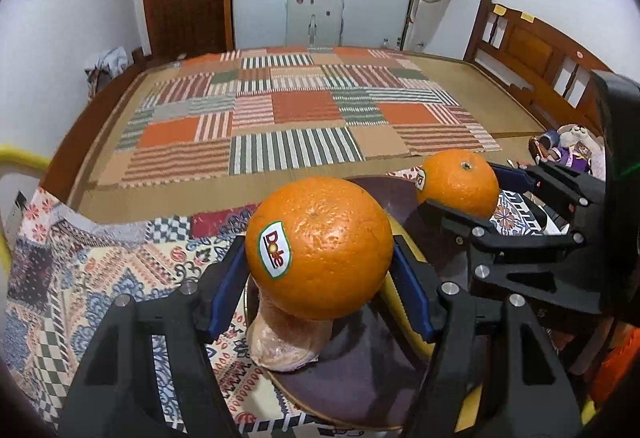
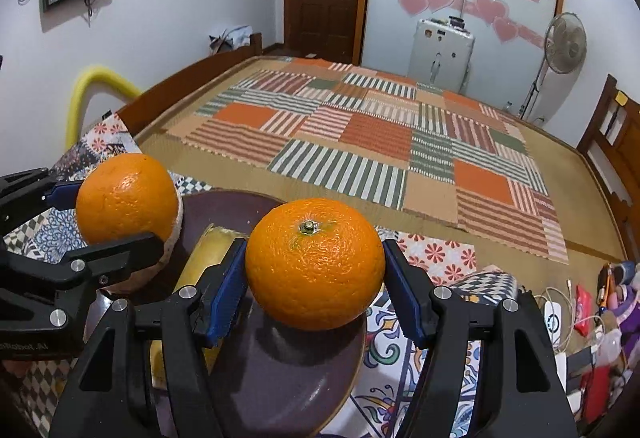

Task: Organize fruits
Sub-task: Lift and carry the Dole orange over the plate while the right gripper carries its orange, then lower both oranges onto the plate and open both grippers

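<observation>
The left gripper [image 1: 320, 270] has its jaws pinching a Dole-stickered orange [image 1: 318, 248] above a dark round plate [image 1: 360, 378]. The right gripper [image 2: 314, 278] pinches a second orange [image 2: 315, 264] over the same plate, where a banana [image 2: 204, 258] and a tan fruit [image 1: 280, 342] lie.

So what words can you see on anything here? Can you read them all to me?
"Dole": on the oval white sticker stuck to the round orange held in the left claw.
Unreadable: the sticker on the second round orange in the right claw, seen edge-on.
Unreadable: pale lettering on the left claw's black body, too blurred.
Nothing else carries readable text.
</observation>
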`<state>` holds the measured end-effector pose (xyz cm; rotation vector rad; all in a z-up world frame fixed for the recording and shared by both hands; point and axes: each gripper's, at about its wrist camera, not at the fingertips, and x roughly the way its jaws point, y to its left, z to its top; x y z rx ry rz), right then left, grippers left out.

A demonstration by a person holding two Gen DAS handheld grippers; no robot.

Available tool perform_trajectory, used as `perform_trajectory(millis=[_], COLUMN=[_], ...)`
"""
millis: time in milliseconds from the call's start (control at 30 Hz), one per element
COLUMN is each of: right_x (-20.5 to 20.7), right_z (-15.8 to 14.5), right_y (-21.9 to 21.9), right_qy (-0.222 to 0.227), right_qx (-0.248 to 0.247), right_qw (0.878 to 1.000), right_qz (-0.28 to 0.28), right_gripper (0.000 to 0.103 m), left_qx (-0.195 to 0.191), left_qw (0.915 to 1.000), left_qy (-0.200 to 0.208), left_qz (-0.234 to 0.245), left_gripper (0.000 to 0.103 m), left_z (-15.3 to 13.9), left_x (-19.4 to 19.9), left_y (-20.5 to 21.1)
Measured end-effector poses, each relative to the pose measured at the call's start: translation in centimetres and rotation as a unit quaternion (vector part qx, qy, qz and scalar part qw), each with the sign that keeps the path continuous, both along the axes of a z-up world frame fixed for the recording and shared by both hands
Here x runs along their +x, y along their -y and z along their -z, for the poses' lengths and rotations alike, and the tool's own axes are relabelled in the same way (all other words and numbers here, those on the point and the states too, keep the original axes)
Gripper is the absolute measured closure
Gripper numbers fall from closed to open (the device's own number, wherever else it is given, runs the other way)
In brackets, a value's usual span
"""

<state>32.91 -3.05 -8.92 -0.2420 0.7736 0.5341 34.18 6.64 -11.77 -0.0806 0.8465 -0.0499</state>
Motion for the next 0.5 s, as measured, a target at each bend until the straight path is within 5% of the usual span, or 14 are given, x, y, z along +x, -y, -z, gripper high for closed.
perform_trajectory(millis=[500], right_x=[-0.4], right_z=[1.3], right_y=[-0.4], right_qy=[-0.017], right_qx=[-0.039], right_qw=[0.998], right_qz=[-0.035], right_gripper=[0.039], left_qx=[0.005], left_qw=[0.9998], left_qy=[-0.005], left_qz=[0.019], left_gripper=[0.034], left_z=[0.4], left_x=[0.5], left_y=[0.7])
